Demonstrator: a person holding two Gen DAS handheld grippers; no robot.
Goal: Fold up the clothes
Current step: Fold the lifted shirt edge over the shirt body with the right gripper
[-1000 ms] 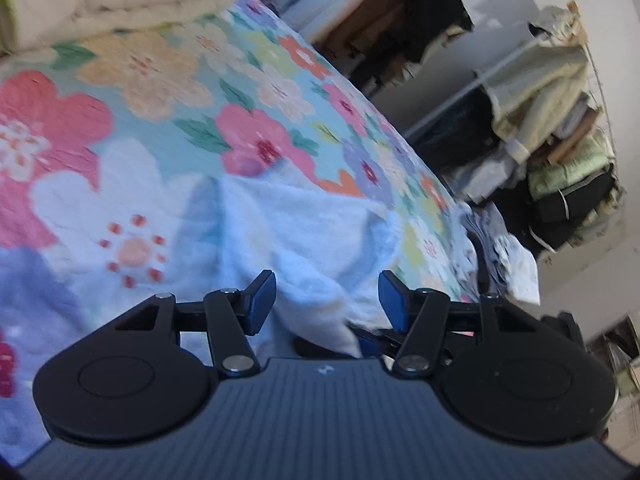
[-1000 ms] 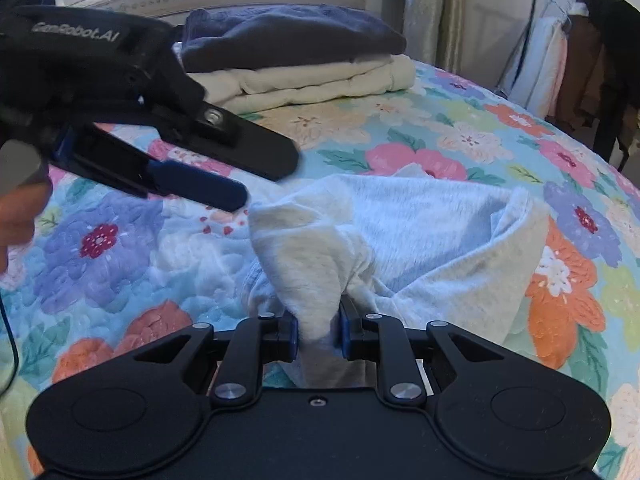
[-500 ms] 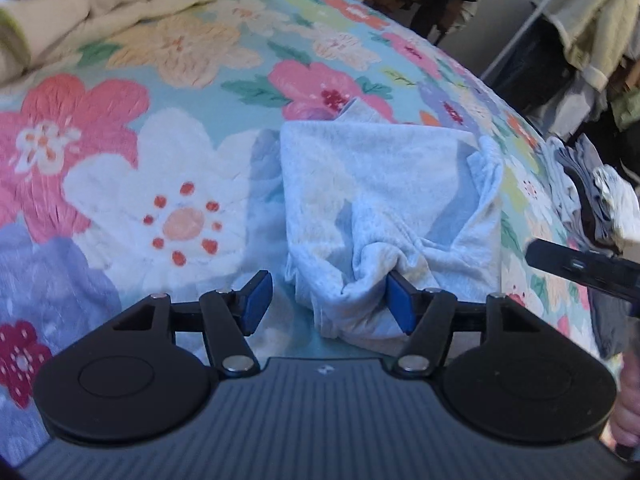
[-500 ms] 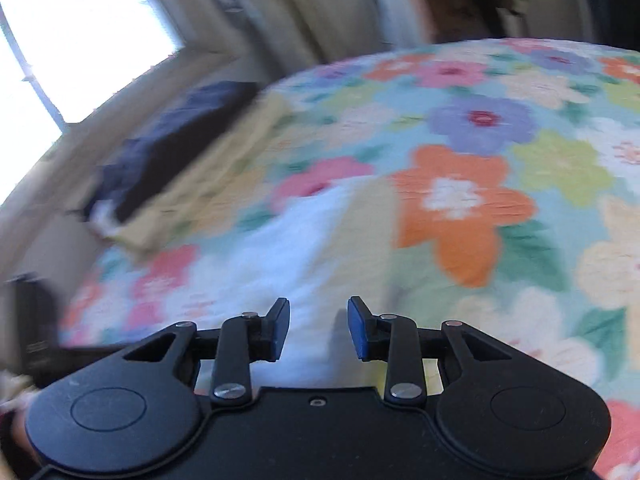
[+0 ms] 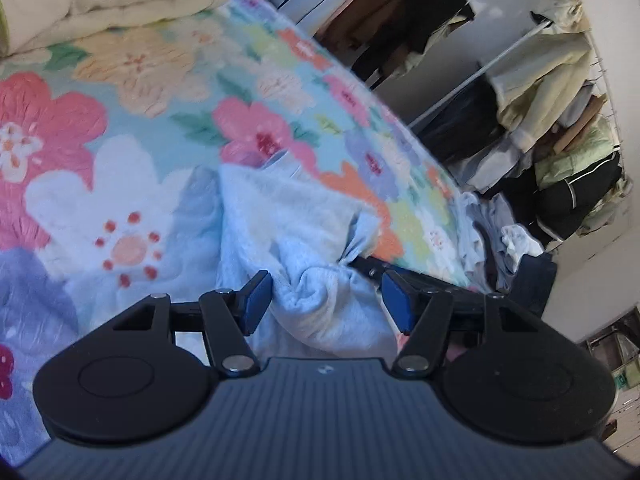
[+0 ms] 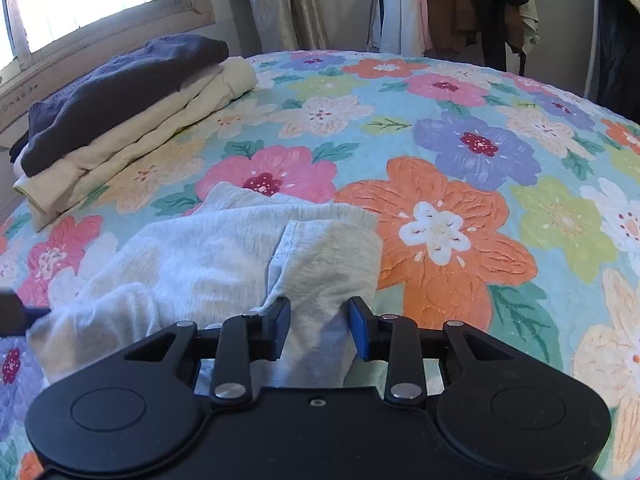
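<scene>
1. Garment (image 6: 224, 252): pale grey knit, half bundled, lay on the floral bedspread (image 6: 472, 216) directly ahead of both grippers, its bulk running from the near edge toward the far side of the bed
2. Right gripper (image 6: 318, 326): jaws partly apart, having just been opening; a hemmed flap of the garment stood between the blue pads (image 6: 280, 322), which looked slack on the cloth rather than pinching it, so judged released or about to regrip
3. Left gripper (image 5: 326, 300): jaws set wider, a bunched knot of the same garment (image 5: 320, 292) sitting between them; neither pad (image 5: 256, 296) visibly pressed the cloth, so judged open around it
4. Relation governing the next move: the flap at the right gripper rose toward the camera from the garment's right-hand near corner, while the crumpled end lay at the left gripper; both hands sat at the near edge, the right nearer the flat hemmed edge and better placed to carry it over. Any fold would likely run away from the grippers, along the garment's length
5. Folded stack (image 6: 132, 104): dark knit over cream pieces, well apart at the far left of the bed below the window (image 6: 80, 0), a likely destination
6. Clothes rail (image 5: 500, 56): hung and heaped garments beyond the bed's far edge, in the left wrist view
7. Loose laundry (image 5: 492, 232): crumpled pile beside the bed, identity unclear
</scene>
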